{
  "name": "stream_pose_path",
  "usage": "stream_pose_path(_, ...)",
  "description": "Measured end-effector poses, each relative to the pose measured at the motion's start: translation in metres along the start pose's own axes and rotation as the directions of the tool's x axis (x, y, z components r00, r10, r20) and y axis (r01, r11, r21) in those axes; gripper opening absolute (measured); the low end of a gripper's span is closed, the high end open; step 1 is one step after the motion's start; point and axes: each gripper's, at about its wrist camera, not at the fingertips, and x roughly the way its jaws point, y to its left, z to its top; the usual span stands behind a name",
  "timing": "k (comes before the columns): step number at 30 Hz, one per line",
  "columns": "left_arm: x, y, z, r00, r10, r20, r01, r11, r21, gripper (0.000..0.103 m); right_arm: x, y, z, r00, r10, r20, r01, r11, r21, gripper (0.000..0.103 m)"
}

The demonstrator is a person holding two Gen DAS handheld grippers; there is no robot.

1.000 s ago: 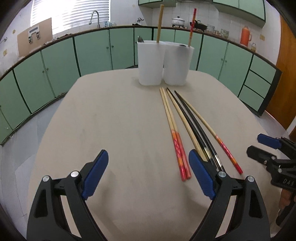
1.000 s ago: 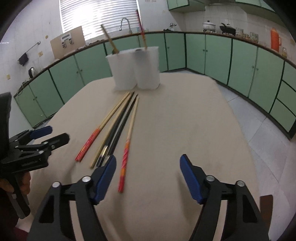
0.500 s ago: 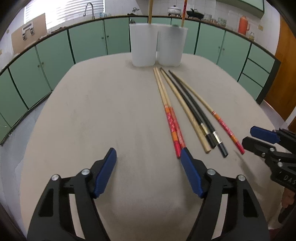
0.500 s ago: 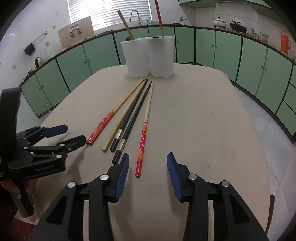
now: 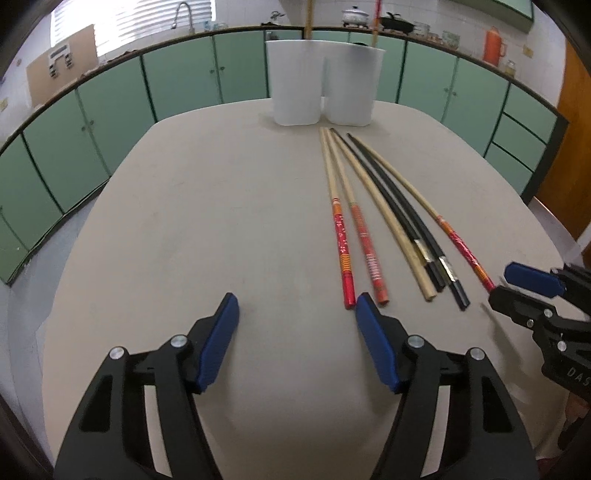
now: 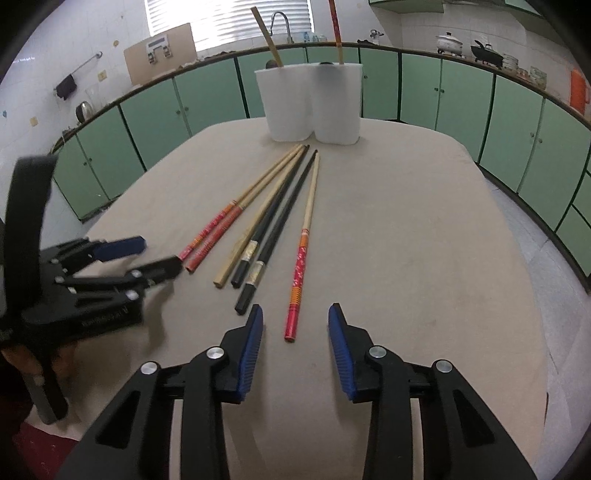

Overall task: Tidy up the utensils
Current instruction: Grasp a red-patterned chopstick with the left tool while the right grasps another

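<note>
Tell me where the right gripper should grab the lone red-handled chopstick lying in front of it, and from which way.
Grip the lone red-handled chopstick on its thick red end, nearest the right gripper. It lies flat on the table, pointing toward the white holder, so probably come from above with the open jaws straddling it crosswise. Its right side is free; the black chopstick lies to its left.

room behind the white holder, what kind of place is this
Most likely a home kitchen: long green cabinets run under a countertop, a curved metal sink faucet stands by the window, and a white lidded cooking pot sits on the counter.
</note>
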Motion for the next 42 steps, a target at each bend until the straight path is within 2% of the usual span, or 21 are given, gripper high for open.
stream_pose_path(3, -0.003, 0.005, -0.001, 1.000, 0.000, -0.001, 0.000, 1.000, -0.011, 0.065, 0.001, -0.004, -0.001, 1.000, 0.006, -0.002, -0.006, 1.000, 0.012, 0.037)
stream_pose_path(5, -0.003, 0.004, -0.002, 1.000, -0.001, 0.000, 0.001, 1.000, -0.009, 0.063, 0.001, -0.003, -0.001, 1.000, 0.014, -0.007, -0.014, 1.000, 0.009, 0.032)
stream_pose_path(7, -0.003, 0.002, -0.002, 1.000, -0.003, 0.003, 0.003, 1.000, -0.006, 0.059, 0.002, 0.000, -0.002, 1.000, 0.023, -0.013, -0.023, 1.000, 0.000, 0.027)
stream_pose_path(12, -0.003, -0.002, -0.002, 1.000, -0.009, 0.004, 0.009, 1.000, -0.005, 0.053, 0.003, 0.006, -0.003, 1.000, 0.013, -0.013, -0.013, 1.000, -0.027, 0.023)
stream_pose_path(15, -0.004, -0.004, -0.003, 1.000, -0.015, 0.007, 0.015, 1.000, -0.003, 0.047, 0.003, 0.007, -0.004, 1.000, 0.007, -0.013, -0.007, 0.999, -0.032, 0.015)
stream_pose_path(23, -0.002, -0.013, -0.003, 1.000, -0.027, 0.013, 0.027, 1.000, 0.009, 0.033, 0.003, 0.013, -0.006, 1.000, -0.014, -0.011, 0.013, 0.998, -0.061, 0.008)
stream_pose_path(29, -0.002, -0.018, -0.003, 0.999, -0.020, 0.025, 0.020, 1.000, 0.016, 0.012, 0.002, 0.012, -0.008, 1.000, -0.013, -0.001, 0.013, 0.999, -0.046, 0.007)
stream_pose_path(30, -0.003, -0.017, -0.002, 0.999, -0.023, 0.025, 0.023, 1.000, 0.013, 0.006, 0.001, 0.012, -0.007, 1.000, -0.010, -0.002, 0.010, 0.999, -0.042, 0.007)
stream_pose_path(36, -0.016, -0.012, 0.003, 0.998, -0.037, 0.049, 0.037, 0.999, 0.002, 0.005, -0.014, 0.006, 0.002, 0.999, 0.000, 0.033, 0.001, 0.999, -0.033, 0.007)
stream_pose_path(42, -0.053, -0.011, 0.024, 0.989, -0.033, 0.146, 0.030, 0.999, 0.025, 0.005, -0.046, -0.004, 0.026, 0.994, 0.003, 0.106, 0.000, 1.000, -0.025, 0.007)
